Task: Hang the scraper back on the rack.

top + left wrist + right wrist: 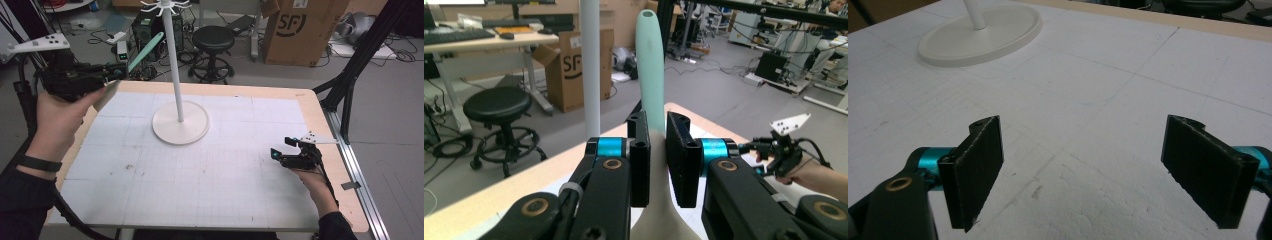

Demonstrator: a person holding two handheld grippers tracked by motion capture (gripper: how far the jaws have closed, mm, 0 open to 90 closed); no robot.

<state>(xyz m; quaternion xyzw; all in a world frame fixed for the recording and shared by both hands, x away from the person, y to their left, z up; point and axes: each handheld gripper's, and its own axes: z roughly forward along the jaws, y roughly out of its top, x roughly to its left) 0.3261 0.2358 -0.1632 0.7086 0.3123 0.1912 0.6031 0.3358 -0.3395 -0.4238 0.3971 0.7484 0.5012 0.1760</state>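
Note:
My left gripper (111, 76) (657, 127) is raised over the table's far left corner and is shut on a spatula (145, 51) (650, 60). The spatula's mint-green handle points up and away toward the white stand's pole (175, 65) (590, 65), and its pale blade hangs back under the hand. The stand has a round base (180, 125) (980, 35) on the white mat and a ring of hooks (165, 6) at the top. My right gripper (283, 147) (1083, 165) rests low near the table's right side, open, with nothing between its jaws.
The white gridded mat (200, 170) covers most of the wooden table (320, 120). Behind the table stand a black stool (213, 40), a cardboard box (300, 27) and cables on the floor. A black frame leg (350, 85) rises at the right edge.

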